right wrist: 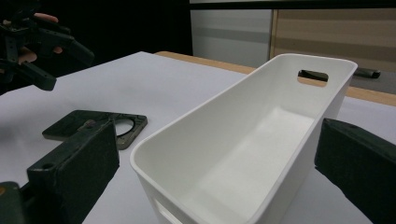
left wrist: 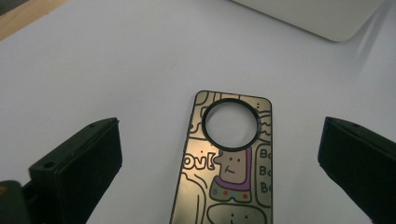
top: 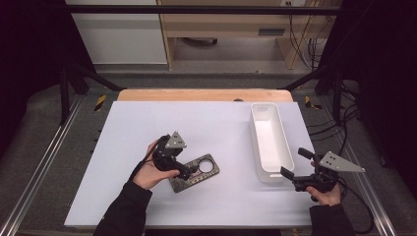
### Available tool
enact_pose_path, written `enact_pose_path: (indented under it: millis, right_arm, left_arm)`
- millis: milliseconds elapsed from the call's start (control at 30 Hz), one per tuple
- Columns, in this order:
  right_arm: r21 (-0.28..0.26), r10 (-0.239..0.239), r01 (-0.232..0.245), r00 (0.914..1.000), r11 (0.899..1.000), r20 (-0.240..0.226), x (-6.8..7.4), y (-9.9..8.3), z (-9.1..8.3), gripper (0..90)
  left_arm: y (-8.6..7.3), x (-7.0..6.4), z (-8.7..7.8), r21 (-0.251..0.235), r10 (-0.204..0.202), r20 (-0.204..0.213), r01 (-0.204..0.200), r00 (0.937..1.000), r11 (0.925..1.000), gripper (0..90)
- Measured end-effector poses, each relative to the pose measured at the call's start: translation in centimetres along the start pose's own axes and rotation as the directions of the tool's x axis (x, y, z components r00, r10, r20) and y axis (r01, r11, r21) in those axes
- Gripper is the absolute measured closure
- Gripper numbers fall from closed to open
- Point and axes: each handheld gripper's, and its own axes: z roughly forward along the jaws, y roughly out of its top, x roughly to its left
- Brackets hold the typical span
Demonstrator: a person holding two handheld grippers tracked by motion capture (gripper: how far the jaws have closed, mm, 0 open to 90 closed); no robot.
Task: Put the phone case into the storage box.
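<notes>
- Phone case (left wrist: 226, 163) lies flat on the white table (top: 147, 128), printed side up, left of the bin (top: 270, 142) and apart from it.
- Left gripper (top: 189, 173) hovers over the case, jaws spread to either side; probably no contact yet, though the high view is too coarse to confirm.
- Right gripper (top: 293, 163) has jaws spread around the bin's near end.
- Bin empty. Grasp, lift and placement all remain.

The left gripper (top: 189, 173) hides part of the phone case (top: 202, 172).
</notes>
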Motion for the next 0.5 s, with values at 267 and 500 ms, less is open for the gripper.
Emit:
enact_pose_path:
  millis: [267, 500]
  right_arm:
    - [0.000, 0.001, -0.001, 1.0000, 1.000, -0.002, 0.0, 0.0, 0.0, 0.4]
    - [0.001, 0.000, 0.000, 1.0000, 1.000, -0.004, 0.0, 0.0, 0.0, 0.4]
  left_arm:
    - [0.3, 0.4, 1.0, 0.058, 0.005, 0.029, -0.007, 0.9996, 0.9983, 0.0]
    - [0.2, 0.6, 2.4, 0.113, 0.020, 0.025, -0.022, 0.9995, 0.9933, 0.0]
